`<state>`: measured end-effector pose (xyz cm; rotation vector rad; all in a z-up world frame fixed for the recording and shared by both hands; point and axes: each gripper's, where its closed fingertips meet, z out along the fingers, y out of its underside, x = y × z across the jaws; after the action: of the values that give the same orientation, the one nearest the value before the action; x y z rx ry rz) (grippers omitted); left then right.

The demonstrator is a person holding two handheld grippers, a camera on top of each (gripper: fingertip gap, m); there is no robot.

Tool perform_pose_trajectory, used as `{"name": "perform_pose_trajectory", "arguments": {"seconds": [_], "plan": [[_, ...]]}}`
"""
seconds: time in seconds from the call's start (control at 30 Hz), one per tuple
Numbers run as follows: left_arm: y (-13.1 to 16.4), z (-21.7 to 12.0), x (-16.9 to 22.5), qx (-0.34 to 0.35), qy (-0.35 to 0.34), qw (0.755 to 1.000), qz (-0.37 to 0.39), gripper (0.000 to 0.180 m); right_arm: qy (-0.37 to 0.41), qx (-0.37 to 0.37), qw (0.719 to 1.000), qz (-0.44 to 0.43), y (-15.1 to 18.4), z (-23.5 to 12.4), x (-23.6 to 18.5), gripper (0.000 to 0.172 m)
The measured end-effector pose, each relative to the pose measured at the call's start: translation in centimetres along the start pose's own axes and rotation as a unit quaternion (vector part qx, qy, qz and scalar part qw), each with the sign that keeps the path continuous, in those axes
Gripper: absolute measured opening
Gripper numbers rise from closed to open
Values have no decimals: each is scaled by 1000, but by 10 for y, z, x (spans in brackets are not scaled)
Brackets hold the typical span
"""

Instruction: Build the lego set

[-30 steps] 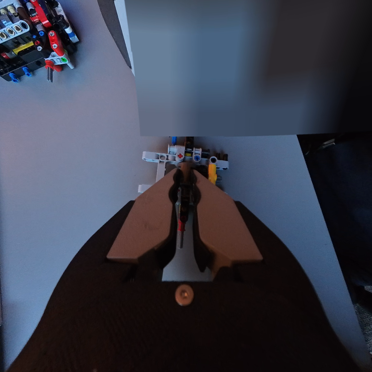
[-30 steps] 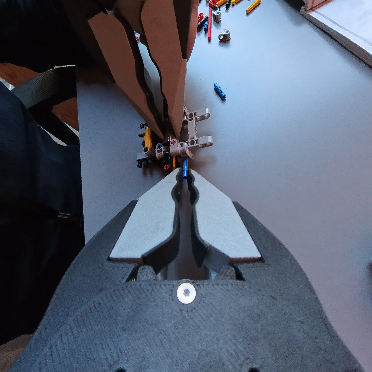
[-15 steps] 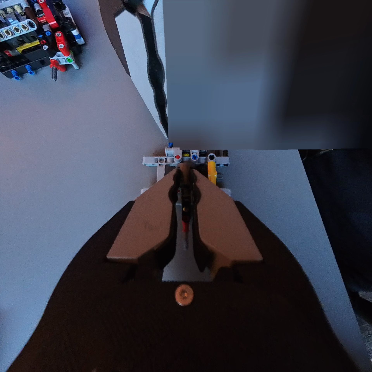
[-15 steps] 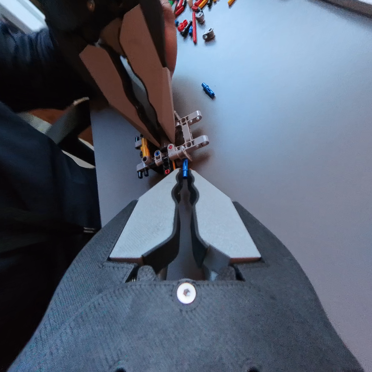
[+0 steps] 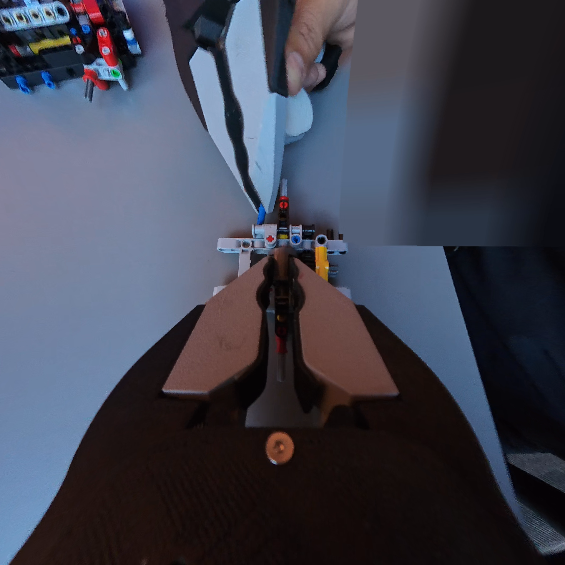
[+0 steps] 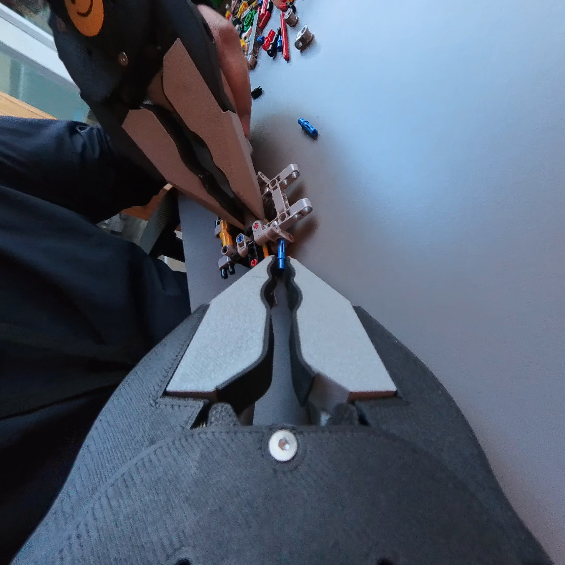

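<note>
Left gripper [image 5: 282,260], tan fingers: pressed in on a small grey toy-brick assembly [image 5: 281,241] that sits on the grey table [image 5: 91,214]. The fingers pinch a black beam in the middle of the assembly; the beam runs back between them toward the camera, with a red piece and a thin grey axle [image 5: 281,363] trailing behind it. A grey cross-beam lies just past the fingertips, carrying a red cross-axle end, a blue pin end and a yellow part [image 5: 321,263] on its right.

Right gripper [image 6: 279,264], grey fingers: closed on one end of a blue pin [image 6: 281,253]. The pin's far end meets a grey connector at the edge of the assembly [image 6: 275,223] (whether it is seated in a hole cannot be told). In the left wrist view the same gripper comes down from the far side, its tips at the pin [image 5: 261,212], with a hand [image 5: 308,46] on its body.

Assembly sits near the table's edge, by a person in dark clothing [image 6: 61,244].

Surroundings: a loose blue pin [image 6: 308,127] lies on the table well apart, farther off; a scatter of coloured small parts [image 6: 269,27] at the far end. A larger black, red and grey brick build [image 5: 61,46] stands far left in the left wrist view.
</note>
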<state>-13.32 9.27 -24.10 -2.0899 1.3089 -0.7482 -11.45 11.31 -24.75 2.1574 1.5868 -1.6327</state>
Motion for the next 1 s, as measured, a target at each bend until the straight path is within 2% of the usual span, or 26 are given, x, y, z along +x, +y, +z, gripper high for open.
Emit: {"name": "perform_pose_trajectory", "arguments": {"seconds": [0.07,0.2,0.27,0.4,0.53,0.8,1.0], "plan": [[-1,-4,1,-5,14,1000,-10,7,13,0,1000,-11,1,0,1,1],[-18,-18,-7,8,0,1000,-17,10,16,2,999,-28,2,1,-1,1],[-21,-15,-8,-21,-3,1000,-6,19,15,13,999,-31,0,-2,-2,1],[-17,2,-22,-90,-35,994,59,15,13,25,999,-29,-1,-5,-3,1],[-21,10,-15,-122,20,990,68,15,12,19,999,-26,0,-4,-2,1],[-8,10,-14,-185,41,979,79,19,-4,25,1000,-16,-2,-5,-4,1],[-9,12,-7,-173,60,980,80,15,4,19,1000,-15,-2,-3,-1,1]]}}
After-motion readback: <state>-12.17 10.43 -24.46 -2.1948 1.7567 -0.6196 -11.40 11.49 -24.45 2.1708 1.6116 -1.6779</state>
